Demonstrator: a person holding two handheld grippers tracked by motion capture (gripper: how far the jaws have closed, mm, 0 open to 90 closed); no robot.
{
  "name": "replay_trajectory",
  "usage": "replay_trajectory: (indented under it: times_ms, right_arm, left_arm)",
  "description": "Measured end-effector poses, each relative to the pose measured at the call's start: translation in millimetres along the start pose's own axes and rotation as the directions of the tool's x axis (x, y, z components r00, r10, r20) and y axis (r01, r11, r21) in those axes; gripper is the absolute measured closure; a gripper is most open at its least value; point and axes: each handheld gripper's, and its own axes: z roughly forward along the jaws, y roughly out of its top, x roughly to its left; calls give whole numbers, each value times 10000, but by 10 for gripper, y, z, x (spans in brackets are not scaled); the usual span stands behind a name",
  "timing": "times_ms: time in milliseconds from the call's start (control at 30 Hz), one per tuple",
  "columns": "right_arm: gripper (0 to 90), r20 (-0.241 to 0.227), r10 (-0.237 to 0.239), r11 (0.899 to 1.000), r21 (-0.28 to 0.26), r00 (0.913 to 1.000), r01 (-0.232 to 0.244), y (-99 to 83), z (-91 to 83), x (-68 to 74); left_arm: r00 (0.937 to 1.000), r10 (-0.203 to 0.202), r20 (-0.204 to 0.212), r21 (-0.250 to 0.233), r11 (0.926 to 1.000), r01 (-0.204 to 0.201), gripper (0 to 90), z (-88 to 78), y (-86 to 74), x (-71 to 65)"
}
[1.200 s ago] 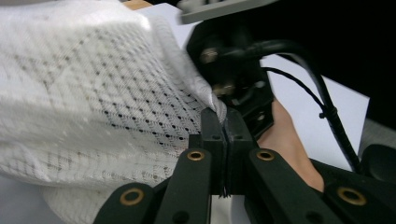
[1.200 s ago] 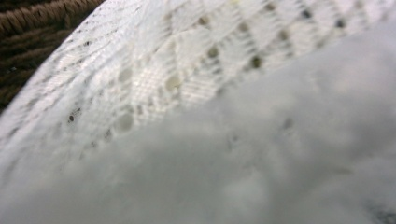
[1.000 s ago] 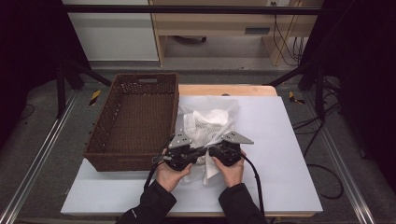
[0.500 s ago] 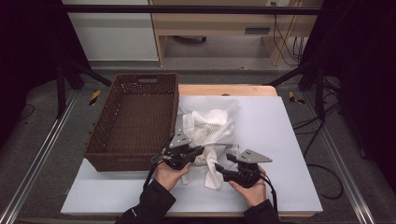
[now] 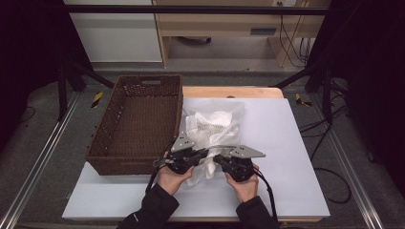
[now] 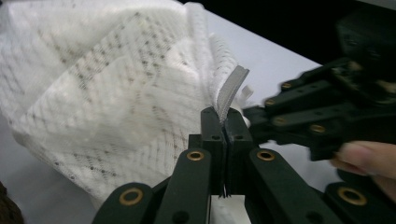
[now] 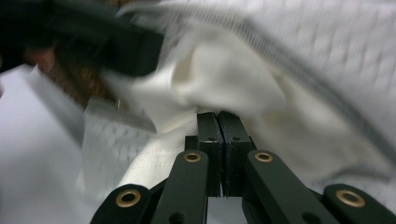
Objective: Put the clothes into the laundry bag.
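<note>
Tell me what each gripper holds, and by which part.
The left gripper pinches the grey zipper strip of the white mesh bag. The right gripper is shut on white cloth at the bag's opening.

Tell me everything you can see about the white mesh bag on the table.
The white mesh bag is a soft net pouch with a grey zipper band along its opening, crumpled in a loose heap on the white table, just right of the brown wicker basket. White cloth sits inside it. The left gripper is shut on the zipper edge, and the right gripper is shut on white fabric at its near end.
</note>
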Motion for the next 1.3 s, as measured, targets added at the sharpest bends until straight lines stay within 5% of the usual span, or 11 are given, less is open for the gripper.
replay_trajectory:
  times_ms: [133, 333, 467, 567, 667, 767, 867, 1100, 1133, 1167, 1300]
  right_arm:
    - [894, 91, 564, 9976, -413, 9984, -560, 161, 78, -26]
    - [893, 89, 801, 9962, -351, 9967, -797, 258, -207, -114]
    - [894, 54, 902, 9959, -123, 9959, -902, 177, 187, -25]
    - [893, 1064, 529, 9974, -536, 9929, -474, 161, 545, 34]
    - [893, 2338, 168, 9969, -785, 9721, 17, 137, 746, -5]
    - [890, 2328, 313, 9949, -1003, 9720, -80, 96, 783, -24]
    - [787, 929, 447, 9960, -818, 9947, -371, 73, 617, -70]
    - [643, -71, -131, 9987, -490, 9999, 127, 27, -133, -156]
    - [635, 300, -242, 9984, -496, 9993, 256, -2, -284, -193]
    - [625, 1446, -593, 9975, -289, 9877, 641, -64, -424, -288]
    - [561, 1837, 71, 9997, 225, 9830, -114, -190, -339, -470]
  left_arm:
    - [9963, 655, -553, 112, 9978, -649, 892, -66, 27, -45]
    - [9993, 219, -319, 102, 9997, -216, 892, -44, 0, 35]
    - [9969, 659, -425, -150, 9977, -666, 893, -59, 35, -106]
    - [9967, 698, -411, -99, 9975, -703, 894, -67, 18, -151]
    - [9997, 180, -139, 4, 9998, -180, 895, -73, -73, -100]
    - [10000, -50, -9, 104, 9999, 50, 894, -74, -143, -51]
    - [9998, -221, -10, 143, 9997, 222, 894, -83, -179, 5]
    - [9999, -38, -128, 239, 9997, 41, 892, -27, -209, -17]
    - [9999, 48, -119, 309, 9995, -45, 892, -11, -217, -24]
    - [9999, 71, -115, 395, 9992, -66, 891, 25, -231, -31]
    - [9998, 111, -151, 636, 9979, -101, 891, 110, -266, -22]
